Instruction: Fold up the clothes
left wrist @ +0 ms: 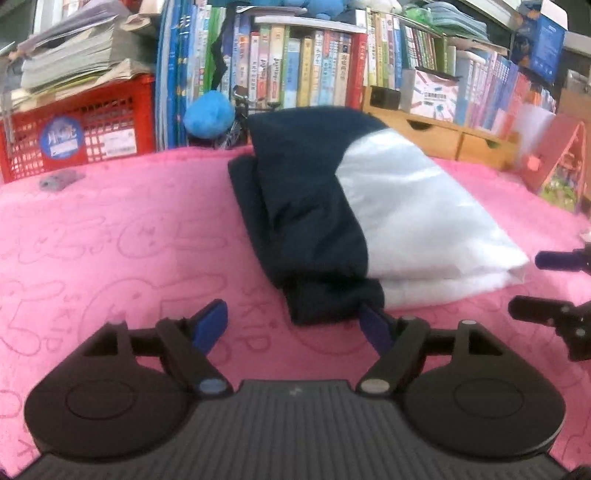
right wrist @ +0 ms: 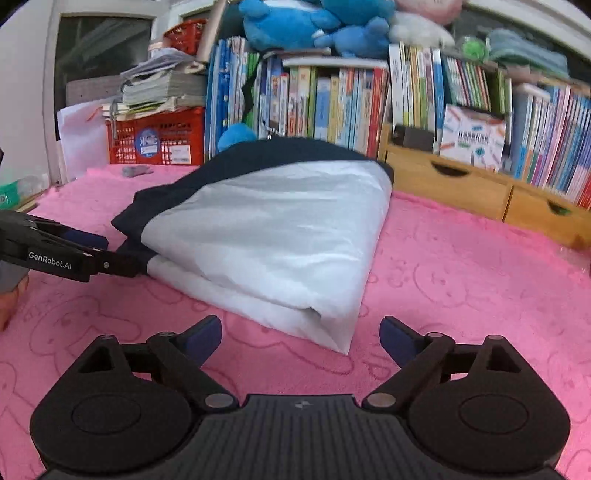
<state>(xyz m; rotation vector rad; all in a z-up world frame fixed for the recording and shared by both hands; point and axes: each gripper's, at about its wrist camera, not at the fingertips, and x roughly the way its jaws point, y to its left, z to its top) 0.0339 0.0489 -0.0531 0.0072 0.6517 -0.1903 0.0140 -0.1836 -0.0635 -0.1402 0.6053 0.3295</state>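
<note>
Left wrist view
- Garment (left wrist: 369,206): folded bundle, navy on the left, white on the right, lying on the pink blanket (left wrist: 110,240) at mid-frame.
- Long axis: from far centre toward near right; navy end hangs nearest the camera.
- Left gripper (left wrist: 295,325): fingers spread wide, nothing held; no pad pressing cloth.
- Relation: navy tail lies just ahead, beside the right finger (left wrist: 376,328), touching or nearly so; cannot tell which.
- Right gripper (left wrist: 546,284): enters at the right edge, level with the white near corner, apart from it.
- Background: books (left wrist: 295,66), red crate (left wrist: 81,125) and wooden drawers (left wrist: 443,133) at the far side.

Right wrist view
- Garment (right wrist: 280,236): white face toward the camera, navy part behind and to the left; folded corner points to the near side.
- Right gripper (right wrist: 301,332): fingers spread wide, empty; white corner lies just ahead, between the fingertips' lines but not gripped.
- Left gripper (right wrist: 92,254): comes in from the left, tips at the navy-white seam on the bundle's near-left edge; contact hidden.
- Blanket (right wrist: 461,277): bare pink to the right of the bundle.
- Background: books (right wrist: 332,103), blue plush toys (right wrist: 314,26) above, drawers (right wrist: 461,184) far right.

Judgement
- Stage: bundle looks compact, several layers deep; fold seems late or done.
- Nearer hand: right for the white corner, left for the navy tail.
- Coming move: any further fold would likely run across the long axis, each hand taking its own near end.
</note>
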